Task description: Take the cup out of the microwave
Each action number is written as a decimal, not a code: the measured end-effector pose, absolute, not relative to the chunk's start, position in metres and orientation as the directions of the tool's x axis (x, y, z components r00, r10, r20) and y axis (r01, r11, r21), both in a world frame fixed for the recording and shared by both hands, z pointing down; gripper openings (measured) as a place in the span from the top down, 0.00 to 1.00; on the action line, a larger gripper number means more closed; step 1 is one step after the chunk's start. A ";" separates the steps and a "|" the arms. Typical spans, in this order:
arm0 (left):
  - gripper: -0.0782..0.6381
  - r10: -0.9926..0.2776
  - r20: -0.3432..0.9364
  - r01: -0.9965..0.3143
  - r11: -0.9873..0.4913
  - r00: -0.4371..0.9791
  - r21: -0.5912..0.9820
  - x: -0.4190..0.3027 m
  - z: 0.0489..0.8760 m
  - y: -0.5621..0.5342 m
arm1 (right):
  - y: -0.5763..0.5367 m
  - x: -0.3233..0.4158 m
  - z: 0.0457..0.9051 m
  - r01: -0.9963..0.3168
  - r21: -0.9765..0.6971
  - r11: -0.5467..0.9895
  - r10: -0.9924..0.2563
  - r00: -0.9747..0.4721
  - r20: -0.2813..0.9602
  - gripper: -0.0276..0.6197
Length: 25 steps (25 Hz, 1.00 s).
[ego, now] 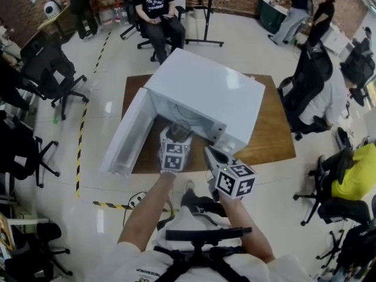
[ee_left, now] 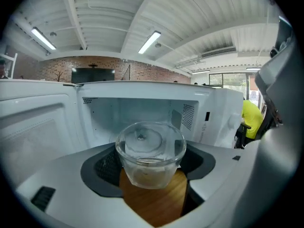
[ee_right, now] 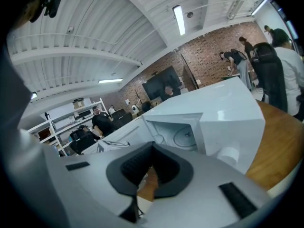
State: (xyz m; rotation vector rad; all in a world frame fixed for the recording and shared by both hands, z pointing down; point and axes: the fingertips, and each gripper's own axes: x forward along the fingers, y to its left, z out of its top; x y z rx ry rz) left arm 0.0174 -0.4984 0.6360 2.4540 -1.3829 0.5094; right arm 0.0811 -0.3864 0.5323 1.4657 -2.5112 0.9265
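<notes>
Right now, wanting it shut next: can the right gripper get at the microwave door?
Probably not directly: the door stands open on the left, beyond the left gripper holding the cup.

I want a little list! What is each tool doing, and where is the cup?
cup: clear glass, in front of the microwave's opening, above the table
left tool: shut on the cup
right tool: shut, holding nothing
microwave: white, on the wooden table
door: swung open

cup (ego: 179, 129) before microwave (ego: 205, 90), microwave on table (ego: 273, 135)
</notes>
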 end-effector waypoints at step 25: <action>0.40 -0.782 0.410 -0.875 -0.476 0.470 0.095 -0.053 0.554 -0.261 | -0.223 0.052 0.531 -0.819 -0.483 0.310 -0.769 -0.515 0.378 0.95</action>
